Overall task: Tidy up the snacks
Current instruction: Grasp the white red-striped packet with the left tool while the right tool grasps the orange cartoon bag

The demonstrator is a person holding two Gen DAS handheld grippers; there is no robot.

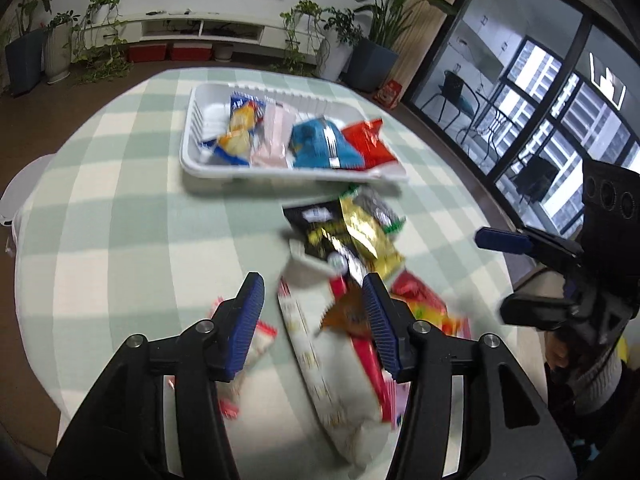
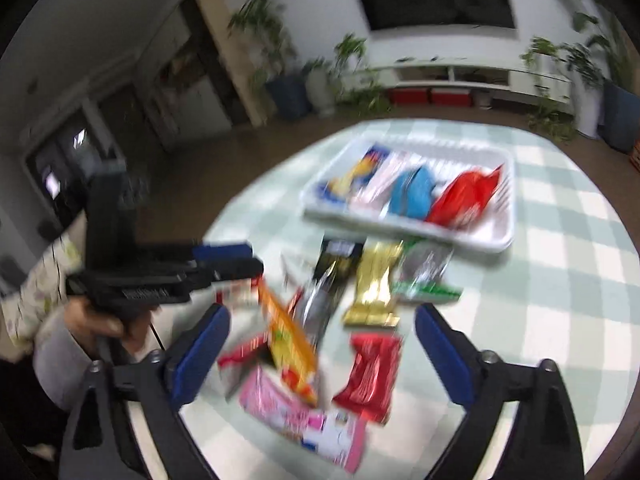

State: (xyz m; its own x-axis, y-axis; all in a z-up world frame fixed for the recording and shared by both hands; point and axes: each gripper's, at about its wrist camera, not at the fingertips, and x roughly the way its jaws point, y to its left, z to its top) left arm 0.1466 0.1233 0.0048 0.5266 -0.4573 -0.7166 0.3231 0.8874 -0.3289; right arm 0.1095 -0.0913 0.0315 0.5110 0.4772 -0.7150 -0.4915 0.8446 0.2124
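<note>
A white tray (image 1: 192, 160) at the table's far side holds a yellow-blue pack (image 1: 240, 128), a pink pack (image 1: 272, 136), a blue pack (image 1: 320, 144) and a red pack (image 1: 368, 140). Loose snacks lie nearer: a black pack (image 1: 320, 228), a gold pack (image 1: 372, 240), a white pack (image 1: 324, 364). My left gripper (image 1: 314, 292) is open above the white pack. My right gripper (image 2: 322, 320) is open above an orange pack (image 2: 288, 344), a red pack (image 2: 372, 372) and a pink pack (image 2: 304, 420). The tray (image 2: 480, 240) also shows in the right wrist view.
The round table has a green-white checked cloth (image 1: 120, 220). Each gripper shows in the other's view: the right one (image 1: 560, 276), the left one (image 2: 168, 272). Potted plants (image 1: 60, 52) and a low white TV cabinet (image 1: 200, 28) stand beyond the table.
</note>
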